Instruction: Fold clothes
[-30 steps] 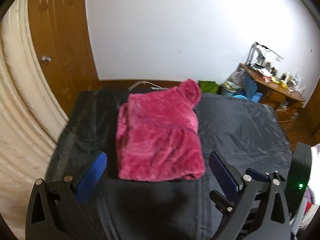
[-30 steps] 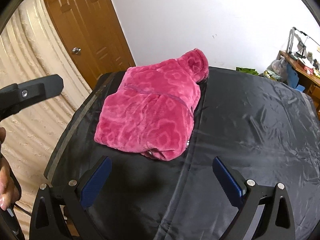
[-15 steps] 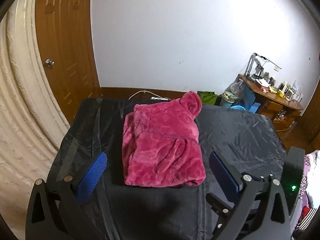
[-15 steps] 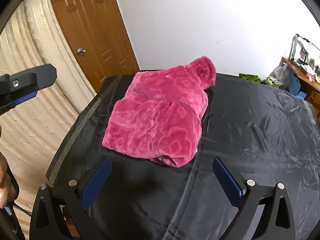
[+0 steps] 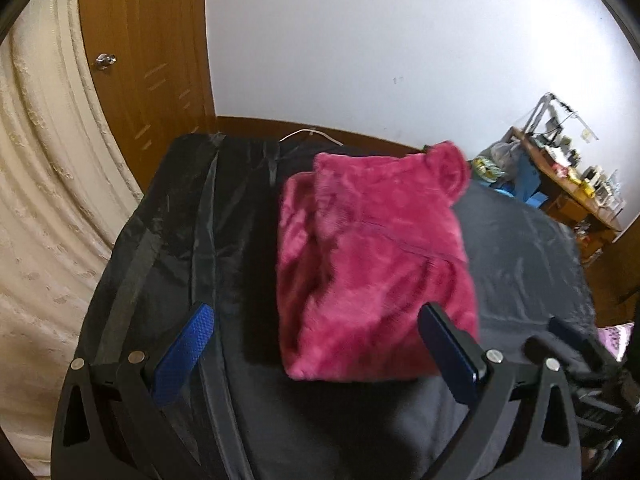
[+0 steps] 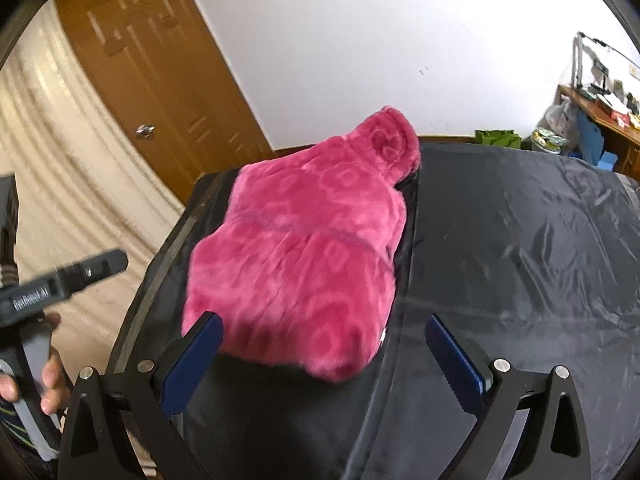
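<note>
Since the earlier frame I had swung the left gripper toward the door side, so the pink fleece garment sat more to the right in its view, and the right gripper had come closer to the near edge of the garment. The black sheet covered the whole table, and the garment lay on its left half, folded into a thick packet, with the hood end pointing to the far wall.

The garment looked plush and bulky, with a faint flower pattern and one seam running across it. I judged it soft, light and not slippery, but springy, so the layers could open again if they were released carelessly. The best hold seemed to be the near corners, pinching all layers together.

Both grippers had their jaws spread wide and held nothing. The left gripper also showed in the right view, left of the garment, in a hand.
</note>
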The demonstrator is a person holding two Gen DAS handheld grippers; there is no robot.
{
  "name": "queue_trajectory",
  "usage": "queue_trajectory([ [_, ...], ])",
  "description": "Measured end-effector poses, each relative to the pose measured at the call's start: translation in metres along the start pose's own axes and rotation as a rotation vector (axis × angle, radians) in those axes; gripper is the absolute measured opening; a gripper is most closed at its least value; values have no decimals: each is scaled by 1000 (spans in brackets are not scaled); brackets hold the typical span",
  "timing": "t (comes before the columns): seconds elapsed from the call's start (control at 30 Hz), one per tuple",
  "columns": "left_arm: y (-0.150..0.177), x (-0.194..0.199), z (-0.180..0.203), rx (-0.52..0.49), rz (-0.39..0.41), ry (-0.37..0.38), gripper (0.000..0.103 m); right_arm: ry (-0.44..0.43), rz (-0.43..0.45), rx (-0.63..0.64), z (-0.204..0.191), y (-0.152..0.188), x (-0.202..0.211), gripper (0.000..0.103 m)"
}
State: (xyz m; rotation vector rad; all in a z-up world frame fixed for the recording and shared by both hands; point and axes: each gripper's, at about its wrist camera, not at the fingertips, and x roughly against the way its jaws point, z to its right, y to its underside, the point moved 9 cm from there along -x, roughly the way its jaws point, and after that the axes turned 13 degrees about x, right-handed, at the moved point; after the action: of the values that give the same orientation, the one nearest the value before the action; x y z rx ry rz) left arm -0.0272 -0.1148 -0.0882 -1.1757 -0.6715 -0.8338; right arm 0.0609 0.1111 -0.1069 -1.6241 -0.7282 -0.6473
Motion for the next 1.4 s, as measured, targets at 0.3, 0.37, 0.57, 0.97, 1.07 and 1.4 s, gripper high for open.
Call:
queue_trajectory([
  [0.3,-27,-108,-10,3,-189,71,102,-47,-98,-116,28,-21,-94,103],
  [0.37,-29,-130,-14,6,-223,71,102,-67,-120,-140,33,-23,-115,103],
  [0.57,-35,-168,-26,52,-286,163,103,-217,-115,-219,42,-32,-153,103],
  [0.97,-23,-199,-41,172,-482,423,103,-480,-135,-273,40,-25,-185,103],
  [1.07,-20,-202,-43,179,-502,462,103,-533,-137,-287,38,-20,-190,103],
  [1.4,-14,-211,-56,203,-556,533,103,-645,-188,-315,7,0,-221,103],
])
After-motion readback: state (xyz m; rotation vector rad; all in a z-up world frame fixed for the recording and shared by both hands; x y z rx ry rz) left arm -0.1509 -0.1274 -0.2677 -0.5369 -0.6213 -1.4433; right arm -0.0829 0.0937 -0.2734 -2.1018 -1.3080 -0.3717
